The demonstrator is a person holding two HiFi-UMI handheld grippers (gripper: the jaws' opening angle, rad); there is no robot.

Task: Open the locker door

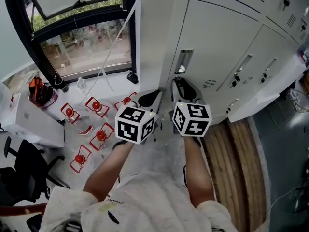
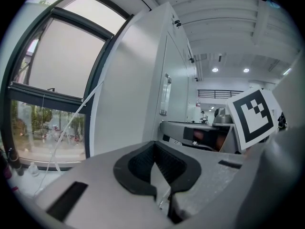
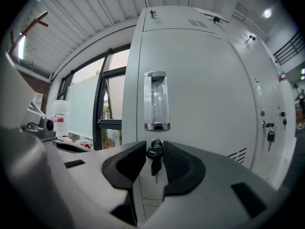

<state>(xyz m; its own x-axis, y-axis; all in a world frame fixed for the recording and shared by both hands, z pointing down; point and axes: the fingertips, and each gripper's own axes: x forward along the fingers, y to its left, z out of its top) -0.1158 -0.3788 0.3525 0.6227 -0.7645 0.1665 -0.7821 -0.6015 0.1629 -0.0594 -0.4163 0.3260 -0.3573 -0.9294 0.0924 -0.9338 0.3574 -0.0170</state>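
Only the right gripper view shows the right gripper (image 3: 154,148) clamped on the key (image 3: 155,154) under the locker door (image 3: 205,104) handle (image 3: 156,100). In its own view the left gripper (image 2: 156,149) is clenched and empty.

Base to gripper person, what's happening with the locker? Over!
Left gripper shut, empty. Right gripper shut on key. Locker door closed. Nothing seen blocking it.

Left gripper (image 1: 150,97): jaws together, nothing between them, held about level.
Right gripper (image 3: 155,148): level, pads pinching a key (image 3: 153,153).
Left forearm (image 1: 107,170), right forearm (image 1: 197,170): stretched forward, side by side, grippers close together.
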